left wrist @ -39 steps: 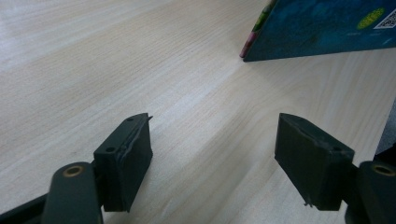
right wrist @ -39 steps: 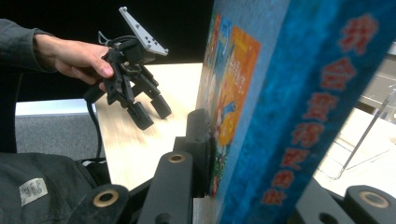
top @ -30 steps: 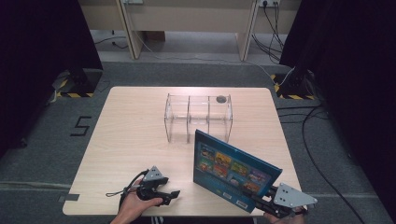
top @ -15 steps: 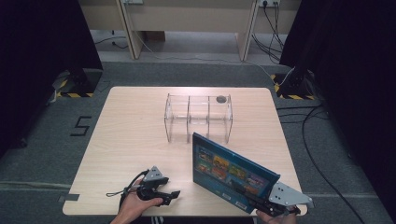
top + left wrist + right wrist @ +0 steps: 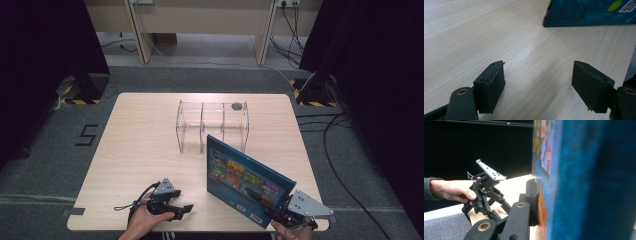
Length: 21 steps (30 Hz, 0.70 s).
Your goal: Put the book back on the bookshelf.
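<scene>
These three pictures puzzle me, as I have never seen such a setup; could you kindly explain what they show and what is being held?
No robot is here: a person sits at a wooden table and holds a hand tool with two black jaws in each hand. The high view looks down from above the person's side. The other two pictures come from small cameras riding on the tools and looking along their jaws.

The left gripper rests near the table's front edge. In its own view its jaws stand wide apart with nothing between them.

The right gripper is clamped on a blue book with a colourful cover, which stands tilted at the table's front right. The right gripper view shows the book very close, and the left hand farther off.

Farther back on the table is a clear rack with three compartments.
</scene>
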Each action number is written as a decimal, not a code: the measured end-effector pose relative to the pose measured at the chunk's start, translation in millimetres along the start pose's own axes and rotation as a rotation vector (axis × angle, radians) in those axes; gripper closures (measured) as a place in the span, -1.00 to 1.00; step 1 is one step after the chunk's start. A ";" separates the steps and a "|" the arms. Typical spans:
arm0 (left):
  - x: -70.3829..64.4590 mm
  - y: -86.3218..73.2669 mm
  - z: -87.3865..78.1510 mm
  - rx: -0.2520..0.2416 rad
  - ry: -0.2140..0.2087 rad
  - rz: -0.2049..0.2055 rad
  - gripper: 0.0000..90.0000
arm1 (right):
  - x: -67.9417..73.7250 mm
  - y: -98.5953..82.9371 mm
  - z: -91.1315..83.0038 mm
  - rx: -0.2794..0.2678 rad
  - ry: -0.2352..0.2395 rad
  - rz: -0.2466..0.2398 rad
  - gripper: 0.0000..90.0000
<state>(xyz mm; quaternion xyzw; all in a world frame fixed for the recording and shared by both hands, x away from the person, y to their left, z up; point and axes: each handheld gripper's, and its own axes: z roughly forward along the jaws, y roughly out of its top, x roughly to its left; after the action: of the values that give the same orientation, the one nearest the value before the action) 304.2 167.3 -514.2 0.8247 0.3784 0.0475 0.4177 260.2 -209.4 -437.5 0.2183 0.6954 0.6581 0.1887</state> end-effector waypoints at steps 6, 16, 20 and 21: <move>0.0 0.0 -0.1 0.001 0.000 0.003 -0.43 | 0.2 8.1 0.2 0.002 -0.040 0.026 0.83; -4.1 -1.2 2.6 0.008 0.017 0.089 -0.48 | -11.6 31.9 -10.6 -0.038 -0.134 -0.033 0.83; -4.3 -1.5 3.6 0.004 0.020 0.100 -0.50 | -19.8 37.7 -13.6 -0.055 -0.166 -0.010 0.83; -4.6 -1.6 3.8 0.004 0.021 0.101 -0.51 | -21.5 38.8 -14.1 -0.054 -0.175 0.005 0.83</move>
<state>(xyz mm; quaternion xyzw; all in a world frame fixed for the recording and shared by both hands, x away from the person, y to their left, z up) 301.5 162.4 -516.8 0.8431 0.3405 0.0764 0.4090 272.5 -231.5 -398.5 0.2713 0.6579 0.6555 0.2529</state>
